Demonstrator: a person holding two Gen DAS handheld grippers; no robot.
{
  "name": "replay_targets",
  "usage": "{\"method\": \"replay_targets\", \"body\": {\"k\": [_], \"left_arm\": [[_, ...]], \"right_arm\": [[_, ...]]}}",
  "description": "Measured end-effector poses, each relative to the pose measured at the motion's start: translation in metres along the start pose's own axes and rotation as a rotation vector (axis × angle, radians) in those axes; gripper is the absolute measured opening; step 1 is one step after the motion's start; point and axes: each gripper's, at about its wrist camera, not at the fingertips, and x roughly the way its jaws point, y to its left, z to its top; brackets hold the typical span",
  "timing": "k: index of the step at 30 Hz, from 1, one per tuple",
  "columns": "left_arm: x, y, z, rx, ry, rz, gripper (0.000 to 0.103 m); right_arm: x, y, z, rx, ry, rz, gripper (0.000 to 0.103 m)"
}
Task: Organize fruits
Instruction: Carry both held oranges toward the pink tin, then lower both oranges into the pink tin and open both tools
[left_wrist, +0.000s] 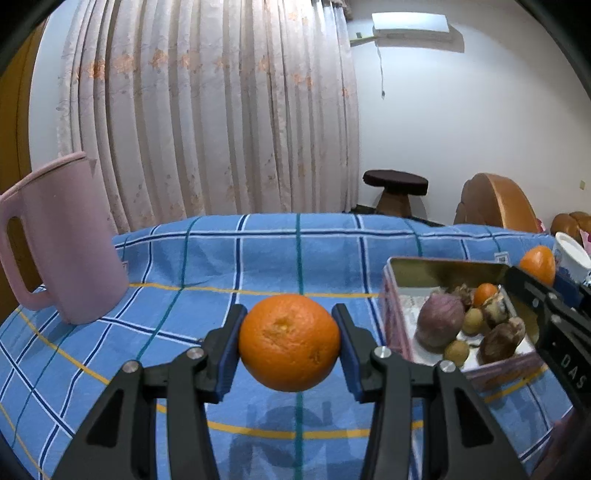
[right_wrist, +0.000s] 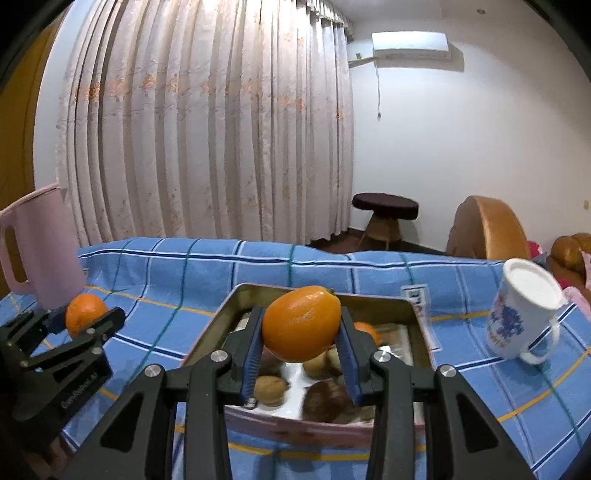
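Closest to each camera, both tools are loaded: the left gripper has its blue-padded fingers clamped on a round, dimpled orange held clear of the blue checked tablecloth, its shadow falling on the cloth below, while the right gripper is closed on a smoother, slightly oval orange carried over the near part of the rectangular metal tin with pink sides. So the step in hand looks like the carry-and-drop phase, with the right fruit nearly at its place and the left one waiting beside the tin. Inside the tin lie a purplish bulb-shaped fruit, small greenish-brown round fruits, dark brown lumpy ones and a small orange fruit; what the brown ones are I cannot tell through the blur. The next move calls for lowering the right fruit into a free spot before the fingers part, so it does not roll or knock the others. Farther back stand a pink plastic jug at the left and a white printed mug at the right.
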Motion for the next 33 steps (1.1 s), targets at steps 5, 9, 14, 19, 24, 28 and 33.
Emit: {"method": "replay_targets", "body": {"k": [5, 9, 14, 19, 24, 28, 33], "left_arm": [[-0.002, -0.014, 0.007, 0.002, -0.02, -0.017, 0.049], [-0.002, -0.027, 0.01, 0.019, -0.026, -0.036, 0.049], [0.0, -0.043, 0.011, 0.038, -0.026, -0.06, 0.049], [0.0, -0.053, 0.013, 0.046, -0.03, -0.077, 0.049], [0.002, -0.064, 0.012, 0.066, -0.022, -0.095, 0.049], [0.007, -0.076, 0.016, 0.079, -0.01, -0.115, 0.049], [0.022, -0.091, 0.021, 0.078, 0.032, -0.152, 0.049]], "right_arm": [[0.003, -0.017, 0.002, 0.026, 0.005, -0.009, 0.039], [0.003, -0.028, 0.006, 0.035, 0.0, -0.026, 0.039], [0.004, -0.042, 0.007, 0.05, -0.002, -0.045, 0.039], [0.003, -0.053, 0.008, 0.061, -0.004, -0.057, 0.039], [0.004, -0.059, 0.007, 0.045, 0.004, -0.079, 0.039], [0.009, -0.069, 0.006, 0.068, 0.026, -0.102, 0.039], [0.018, -0.077, 0.006, 0.086, 0.043, -0.118, 0.04]]}}
